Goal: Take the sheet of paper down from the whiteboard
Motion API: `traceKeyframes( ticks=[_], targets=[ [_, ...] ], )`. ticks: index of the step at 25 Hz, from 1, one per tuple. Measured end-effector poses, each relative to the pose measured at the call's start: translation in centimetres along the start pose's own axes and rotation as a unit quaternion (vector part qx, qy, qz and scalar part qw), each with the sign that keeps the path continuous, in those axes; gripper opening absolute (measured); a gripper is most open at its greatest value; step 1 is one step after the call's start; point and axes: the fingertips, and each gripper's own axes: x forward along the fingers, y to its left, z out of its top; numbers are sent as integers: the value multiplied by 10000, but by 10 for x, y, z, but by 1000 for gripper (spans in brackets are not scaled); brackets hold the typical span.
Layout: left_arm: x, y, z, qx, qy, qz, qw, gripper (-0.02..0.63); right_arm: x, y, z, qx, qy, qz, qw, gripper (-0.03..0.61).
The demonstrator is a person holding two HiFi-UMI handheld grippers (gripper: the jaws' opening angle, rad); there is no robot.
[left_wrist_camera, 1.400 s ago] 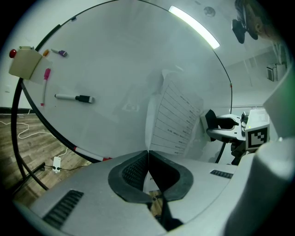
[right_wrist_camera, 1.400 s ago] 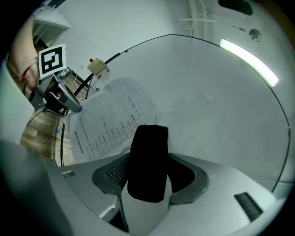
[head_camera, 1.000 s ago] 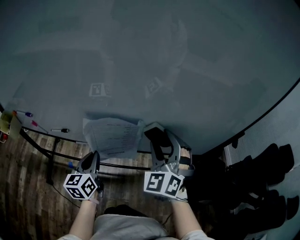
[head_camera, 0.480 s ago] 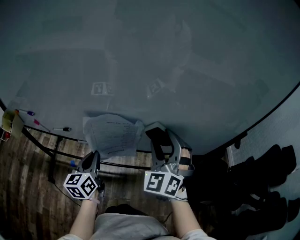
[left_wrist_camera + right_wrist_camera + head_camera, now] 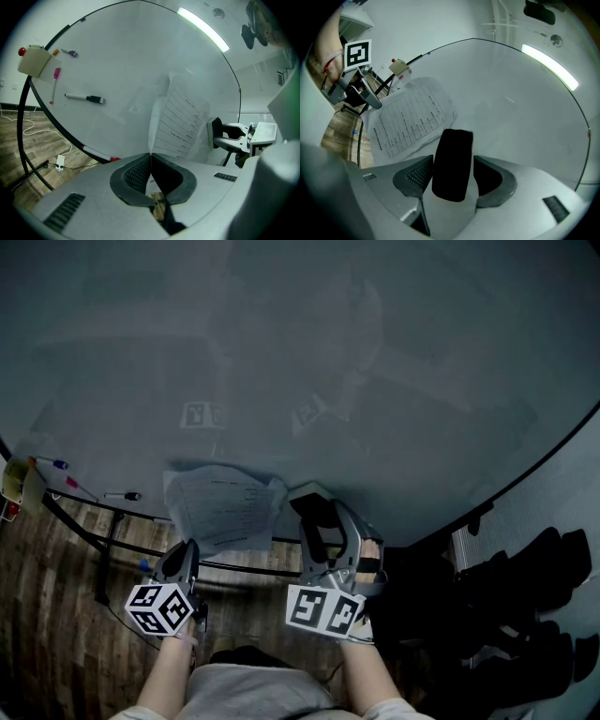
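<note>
Whiteboard (image 5: 394,343) fills the frame; your left gripper (image 5: 151,154) pinches the sheet of paper (image 5: 180,122) (lower centre), right gripper (image 5: 453,158) clamps a black block (image 5: 452,140).

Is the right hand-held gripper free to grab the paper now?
Probably not: the right hand-held gripper holds a black block between its jaws, while the left hand-held gripper pinches the paper by its edge.

Print on sheet (image 5: 410,119) unreadable; black block (image 5: 452,152) in right claw (image 5: 453,161) unidentifiable.

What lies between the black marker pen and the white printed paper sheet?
Only bare whiteboard between the black marker pen and the white paper sheet, per the left gripper view.
</note>
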Motion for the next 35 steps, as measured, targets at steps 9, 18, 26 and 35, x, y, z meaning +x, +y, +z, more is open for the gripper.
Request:
traceKeyframes(
  ticks=[9,18,26,35],
  targets=[
    [2,0,-2,-55,56,-64,9999,16,-22,-2,14,127,-289,-273,9991,258],
    [4,1,-1,-84,55,-109,9999,15,-29,23,34,451,-458,165,9978,250],
    [4,-5,1,285,103,-174,9994,16,-10,75,28,387,-74,1084,9933,170],
    [5,-4,-1,326,113,-146,9993,15,21,80,18,768,419,904,9921,170]
  ],
)
